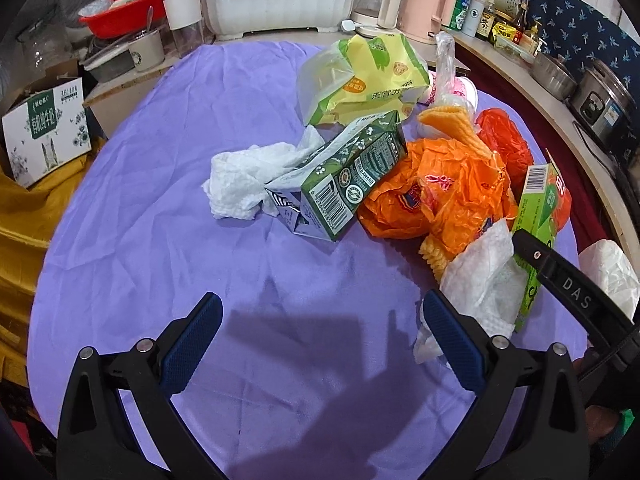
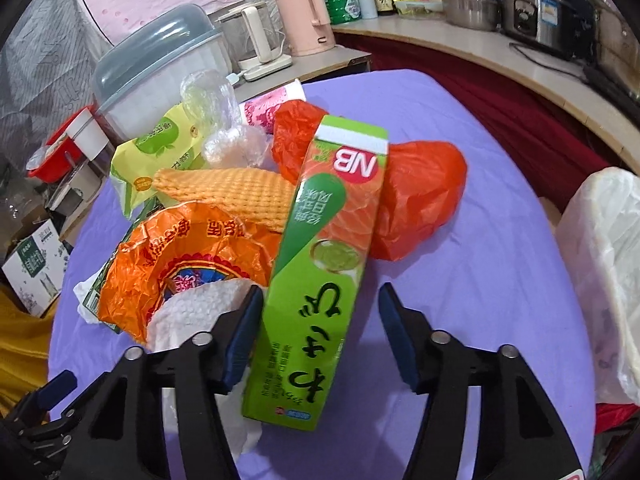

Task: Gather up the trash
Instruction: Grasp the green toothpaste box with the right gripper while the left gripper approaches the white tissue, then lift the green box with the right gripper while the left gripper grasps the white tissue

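Trash lies in a heap on the purple tablecloth (image 1: 160, 200). A green milk carton (image 1: 340, 184) lies on its side beside a crumpled white tissue (image 1: 248, 180), an orange plastic bag (image 1: 436, 192), a red bag (image 1: 504, 144) and a yellow-green wrapper (image 1: 368, 76). My left gripper (image 1: 322, 312) is open and empty over bare cloth, near a white tissue (image 1: 484, 280). My right gripper (image 2: 320, 300) is open, its jaws on either side of a long green-and-orange NB box (image 2: 320, 280); the left pad touches the box.
A white-lined bin (image 2: 604, 272) stands at the table's right edge. Behind the table are a white dish rack (image 1: 276, 0), kettles (image 1: 428, 4), bottles and a rice cooker (image 1: 604, 100) on a counter. A cardboard box (image 1: 44, 132) sits to the left.
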`<action>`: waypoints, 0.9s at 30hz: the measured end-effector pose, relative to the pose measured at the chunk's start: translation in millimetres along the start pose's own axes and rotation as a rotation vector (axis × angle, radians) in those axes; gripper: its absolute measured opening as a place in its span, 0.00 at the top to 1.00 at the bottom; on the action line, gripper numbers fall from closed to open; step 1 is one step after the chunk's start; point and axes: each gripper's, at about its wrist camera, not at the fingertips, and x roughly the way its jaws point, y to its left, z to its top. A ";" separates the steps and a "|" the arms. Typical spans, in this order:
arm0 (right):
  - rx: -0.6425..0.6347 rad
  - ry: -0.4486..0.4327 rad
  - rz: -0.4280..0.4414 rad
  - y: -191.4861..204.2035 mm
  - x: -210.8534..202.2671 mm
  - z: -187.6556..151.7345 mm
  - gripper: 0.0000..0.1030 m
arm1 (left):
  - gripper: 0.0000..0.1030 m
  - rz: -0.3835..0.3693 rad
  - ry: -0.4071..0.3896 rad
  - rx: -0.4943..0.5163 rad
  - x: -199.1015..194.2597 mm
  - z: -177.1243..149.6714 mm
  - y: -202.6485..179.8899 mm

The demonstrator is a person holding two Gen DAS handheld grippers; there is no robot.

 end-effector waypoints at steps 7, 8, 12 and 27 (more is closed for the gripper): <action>-0.043 -0.032 0.019 7.7 -10.4 -4.9 0.60 | 0.07 -0.021 0.003 -0.004 1.1 -3.6 -2.0; -0.049 -0.050 0.019 8.3 -16.6 -5.1 0.60 | 0.07 -0.023 0.001 0.000 0.3 -4.2 -4.3; -0.061 -0.099 -0.002 2.5 -37.7 -2.6 0.62 | 0.07 -0.034 -0.001 0.034 -2.9 -8.0 -17.7; 0.006 -0.131 -0.080 -57.7 -82.9 -16.1 0.62 | 0.11 -0.122 0.025 0.135 17.4 -16.6 -80.1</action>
